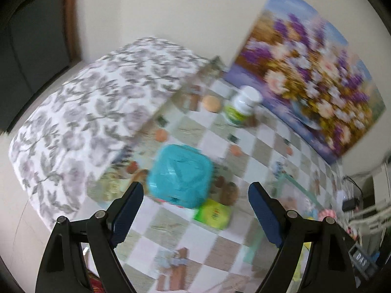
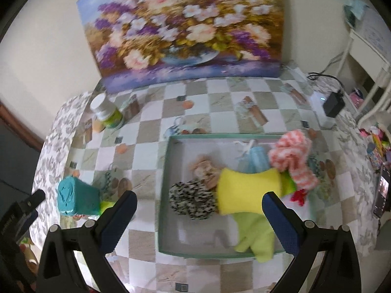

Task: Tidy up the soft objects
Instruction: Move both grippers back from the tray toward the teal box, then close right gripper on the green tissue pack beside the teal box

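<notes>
My left gripper point(image 1: 195, 193) is open above the checkered table, with a teal cube-shaped block point(image 1: 180, 176) just beyond its fingertips and nothing between them. A yellow-green packet point(image 1: 213, 214) lies beside the block. My right gripper point(image 2: 199, 200) is open over a shallow green-rimmed tray point(image 2: 163, 195). In the tray lie a yellow sponge point(image 2: 246, 190), a black-and-white fuzzy piece point(image 2: 193, 201), a lime cloth point(image 2: 254, 239), a beige fuzzy item point(image 2: 205, 168), a light blue item point(image 2: 255, 161) and a coral knitted piece point(image 2: 293, 156). The teal block point(image 2: 77, 197) also shows at the left of the right wrist view.
A white-capped bottle point(image 1: 242, 106) stands near a flower painting point(image 2: 185, 31) leaning on the wall. A leaf-patterned cloth point(image 1: 92, 112) covers the table's left part. A black adapter point(image 2: 333, 103) with a cable sits at the far right, beside a white rack point(image 2: 366, 73).
</notes>
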Available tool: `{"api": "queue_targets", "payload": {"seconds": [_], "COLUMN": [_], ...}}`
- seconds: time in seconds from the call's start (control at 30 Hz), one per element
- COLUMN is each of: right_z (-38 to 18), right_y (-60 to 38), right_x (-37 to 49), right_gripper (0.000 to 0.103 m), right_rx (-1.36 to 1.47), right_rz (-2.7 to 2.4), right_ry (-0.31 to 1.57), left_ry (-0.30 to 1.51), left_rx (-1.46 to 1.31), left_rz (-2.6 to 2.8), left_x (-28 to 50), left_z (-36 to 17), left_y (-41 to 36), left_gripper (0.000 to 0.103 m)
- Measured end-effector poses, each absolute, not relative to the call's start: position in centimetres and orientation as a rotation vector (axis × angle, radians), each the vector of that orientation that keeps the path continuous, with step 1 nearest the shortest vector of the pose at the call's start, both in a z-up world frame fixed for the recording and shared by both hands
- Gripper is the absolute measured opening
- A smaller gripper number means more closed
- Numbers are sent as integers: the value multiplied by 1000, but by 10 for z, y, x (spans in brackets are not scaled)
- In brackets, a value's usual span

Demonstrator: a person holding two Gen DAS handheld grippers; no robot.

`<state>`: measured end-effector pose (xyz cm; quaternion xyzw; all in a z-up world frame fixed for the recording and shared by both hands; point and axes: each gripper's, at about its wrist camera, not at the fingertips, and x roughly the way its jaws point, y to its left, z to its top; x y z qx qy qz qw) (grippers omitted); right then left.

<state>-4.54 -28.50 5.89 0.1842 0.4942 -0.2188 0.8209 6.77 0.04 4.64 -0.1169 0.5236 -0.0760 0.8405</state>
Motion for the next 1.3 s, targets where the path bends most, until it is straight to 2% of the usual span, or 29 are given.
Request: {"api": "queue_targets", "payload": {"seconds": [0.23, 0.53, 0.9, 1.3], "right_z": [38, -2, -64, -104], "right_y": [-240, -189, -149, -117], "right_x": [-12, 22, 49, 70], "right_gripper": [103, 103, 103, 103], "right_rx": [346, 319, 307, 195], "right_rz": [-358, -233, -158, -138], "right_ry": [1119, 1210, 1321, 1330], "left_ry": [1123, 1233, 1349, 1348], "left_rx": [-301, -396, -458, -500], "left_rz": [-1, 147, 205, 215], "left_x": [79, 95, 106, 110], "left_z": [27, -23, -66, -69], "left_y": [52, 93, 99, 109], "left_gripper": [88, 88, 88, 88]}}
